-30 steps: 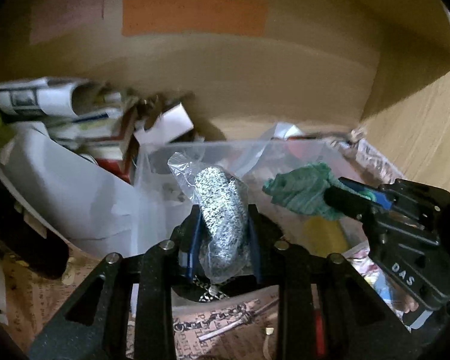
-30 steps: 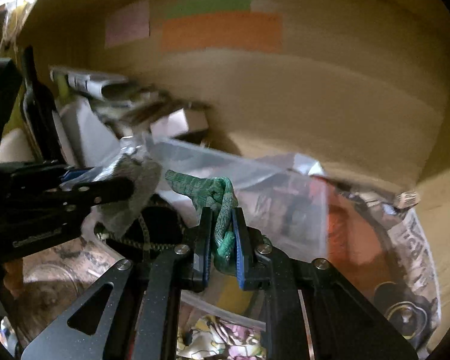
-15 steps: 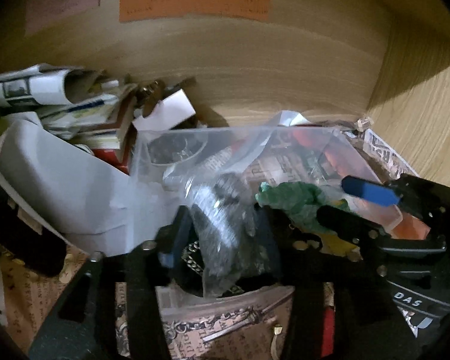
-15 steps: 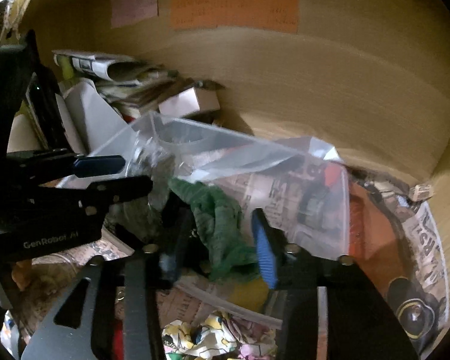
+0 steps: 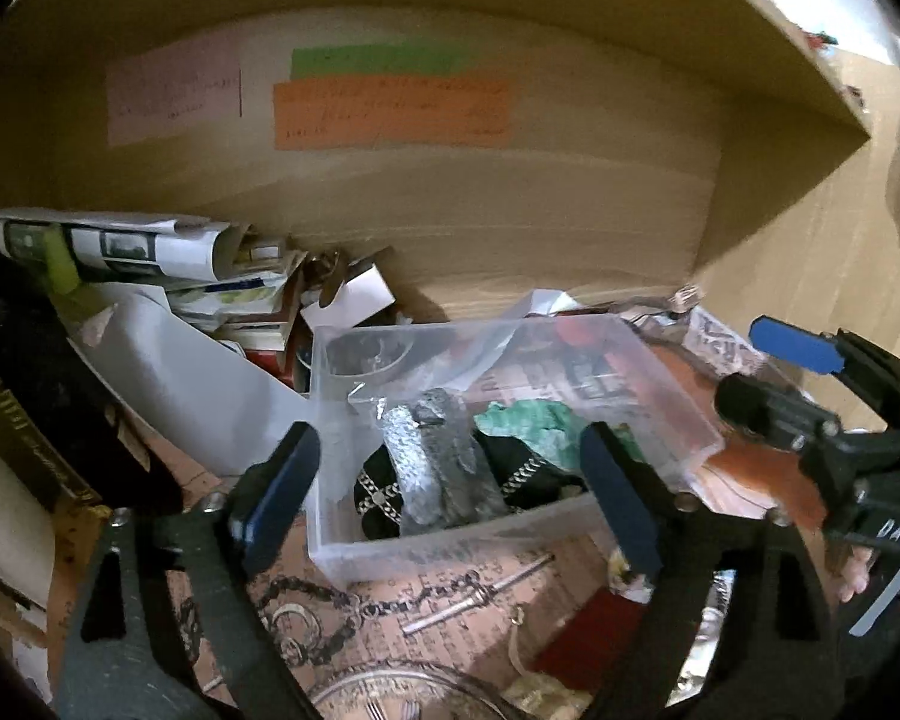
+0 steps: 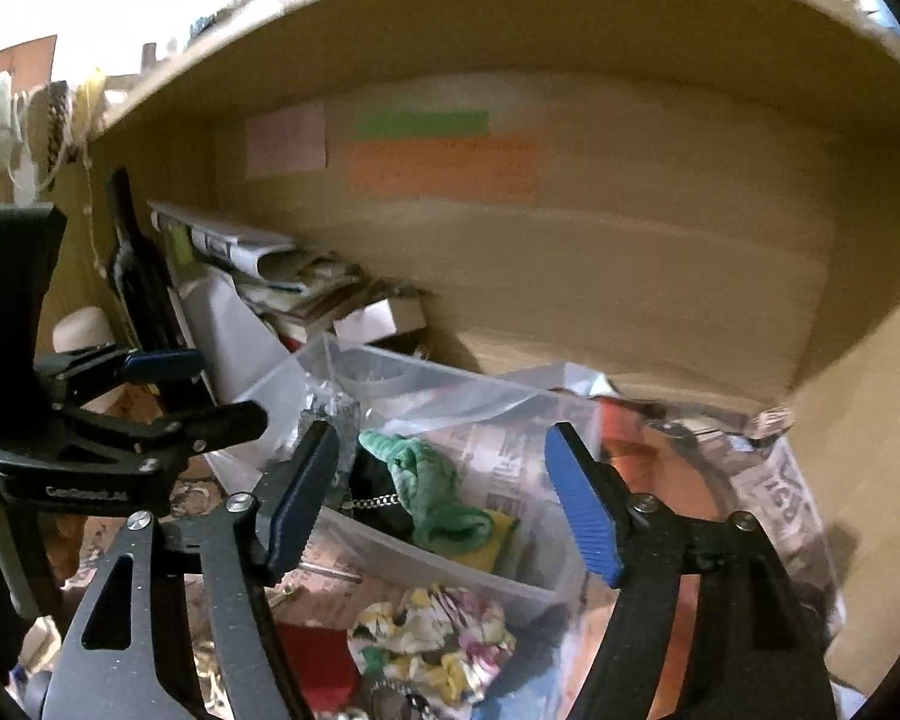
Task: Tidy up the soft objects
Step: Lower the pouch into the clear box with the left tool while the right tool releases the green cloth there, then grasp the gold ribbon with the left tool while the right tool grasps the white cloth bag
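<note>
My two black handheld grippers, blue-padded.

My left gripper and right gripper have matte black arms, silver screws, blue ribbed pads; white lettering marks their sides.

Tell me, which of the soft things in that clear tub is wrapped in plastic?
The speckled grey roll, lying left of the green cloth in the clear tub. Crinkly clear wrap covers it; the green cloth is bare.

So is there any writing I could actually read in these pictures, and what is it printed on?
"DAS": on the right gripper, seen from the left wrist view.
"GenRobot.AI", blurred and only partly sure: on the left gripper, seen from the right wrist view.
Handwriting on the orange note and pink note: too blurred to read.
Print on the newspaper and rolled paper: unreadable.
</note>
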`<state>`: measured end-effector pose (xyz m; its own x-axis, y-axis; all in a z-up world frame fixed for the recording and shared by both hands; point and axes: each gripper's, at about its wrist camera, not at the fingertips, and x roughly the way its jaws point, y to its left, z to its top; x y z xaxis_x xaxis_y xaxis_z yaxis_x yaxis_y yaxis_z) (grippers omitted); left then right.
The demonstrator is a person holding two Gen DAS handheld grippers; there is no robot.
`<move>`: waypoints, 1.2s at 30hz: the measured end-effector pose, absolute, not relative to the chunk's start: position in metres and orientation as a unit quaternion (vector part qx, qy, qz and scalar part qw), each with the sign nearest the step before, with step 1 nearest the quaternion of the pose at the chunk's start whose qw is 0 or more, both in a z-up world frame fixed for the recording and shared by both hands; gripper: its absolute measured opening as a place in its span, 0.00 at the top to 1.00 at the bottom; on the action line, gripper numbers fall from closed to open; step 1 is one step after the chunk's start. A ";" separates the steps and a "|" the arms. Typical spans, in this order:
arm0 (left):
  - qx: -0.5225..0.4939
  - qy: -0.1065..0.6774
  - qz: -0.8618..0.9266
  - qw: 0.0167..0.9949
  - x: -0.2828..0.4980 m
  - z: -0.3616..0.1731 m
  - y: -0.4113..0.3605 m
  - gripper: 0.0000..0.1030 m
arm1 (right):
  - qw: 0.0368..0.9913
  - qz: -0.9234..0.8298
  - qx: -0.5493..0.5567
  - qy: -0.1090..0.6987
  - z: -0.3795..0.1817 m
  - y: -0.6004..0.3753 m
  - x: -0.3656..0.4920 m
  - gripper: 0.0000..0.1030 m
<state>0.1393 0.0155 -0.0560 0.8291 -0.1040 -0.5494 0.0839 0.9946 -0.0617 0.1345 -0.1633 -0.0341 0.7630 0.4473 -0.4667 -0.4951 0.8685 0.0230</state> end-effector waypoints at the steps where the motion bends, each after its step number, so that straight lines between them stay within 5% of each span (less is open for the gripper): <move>1: -0.017 0.287 -0.051 0.956 0.135 -0.055 0.014 0.08 | 0.939 0.249 -0.048 0.231 -0.032 -0.167 0.130 0.31; 26: -0.014 0.380 -0.124 0.917 0.055 -0.133 -0.030 0.06 | 0.912 0.259 -0.004 0.318 -0.106 -0.187 0.045 0.25; 36: -0.025 0.392 -0.138 0.909 0.064 -0.149 -0.036 0.40 | 0.898 0.268 -0.004 0.349 -0.131 -0.176 0.048 0.29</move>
